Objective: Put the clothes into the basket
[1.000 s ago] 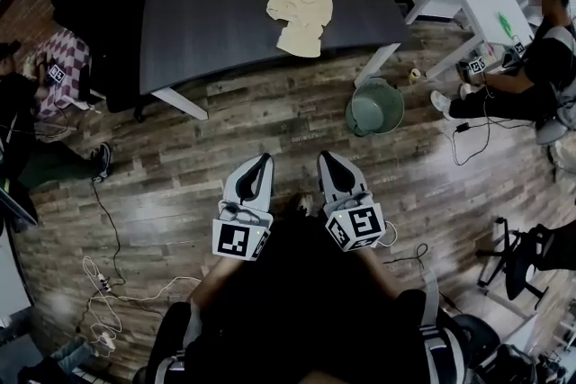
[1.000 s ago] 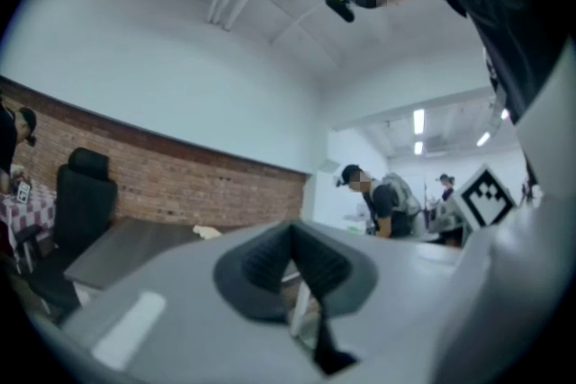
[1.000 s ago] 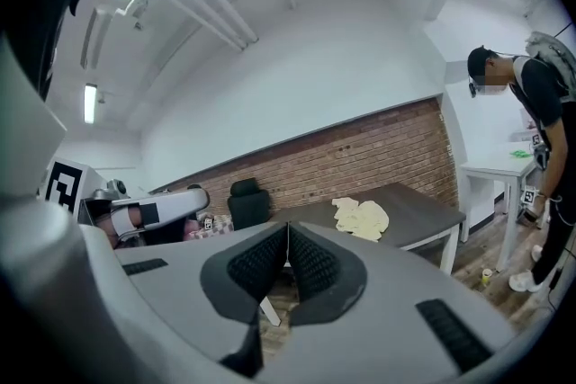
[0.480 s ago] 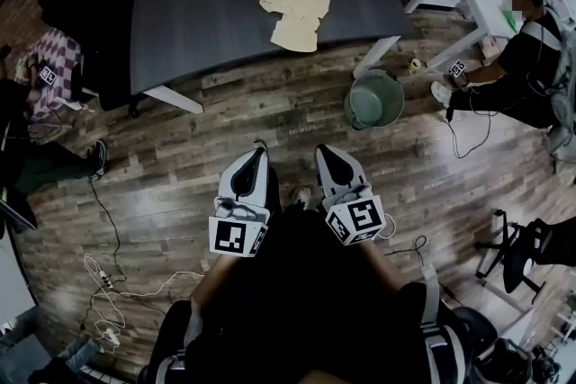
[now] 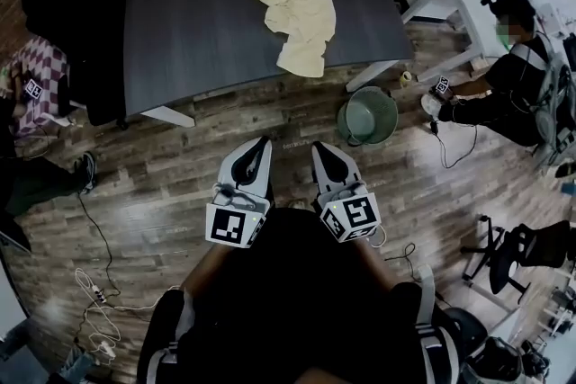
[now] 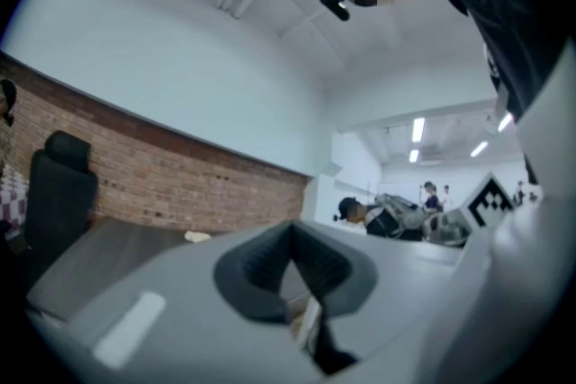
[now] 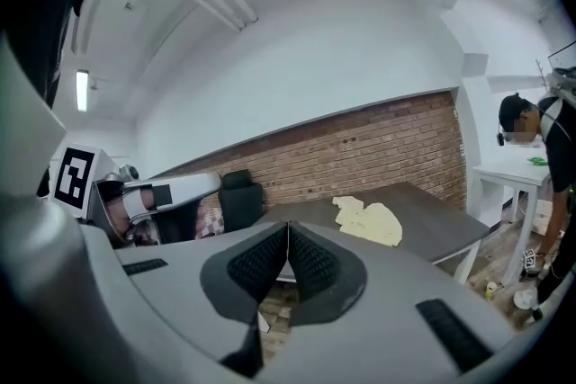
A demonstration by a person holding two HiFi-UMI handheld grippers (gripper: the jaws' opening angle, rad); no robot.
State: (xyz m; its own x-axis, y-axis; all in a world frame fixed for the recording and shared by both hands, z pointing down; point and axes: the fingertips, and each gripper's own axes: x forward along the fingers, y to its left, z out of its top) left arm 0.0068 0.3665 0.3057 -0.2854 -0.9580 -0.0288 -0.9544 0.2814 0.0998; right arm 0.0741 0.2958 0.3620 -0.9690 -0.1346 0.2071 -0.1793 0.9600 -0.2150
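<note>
Both forearms reach forward from the body, side by side and near level, the right tipped slightly down, each hand holding its tool with the marker cube nearest the person. The left gripper (image 5: 262, 141) and right gripper (image 5: 317, 147) point over the wood floor (image 5: 270, 117) toward the table (image 5: 198, 22). In the left gripper view the left gripper (image 6: 290, 227) has its pads pressed together with nothing between them. The right gripper view shows the same for the right gripper (image 7: 287, 227): jaws fully together and empty. The clothes (image 5: 292, 4), a pale yellow heap, lie on the far part of the table, well apart from both tools, and show beyond the right jaws (image 7: 369, 218). The basket (image 5: 367, 115), green and empty, stands on the floor by the table's right front leg, ahead and right of the right gripper. Against a second ago, both grippers sit higher in the head view, nearer the table's front edge. The table and basket have drawn closer, and the basket has slid a little left.
</note>
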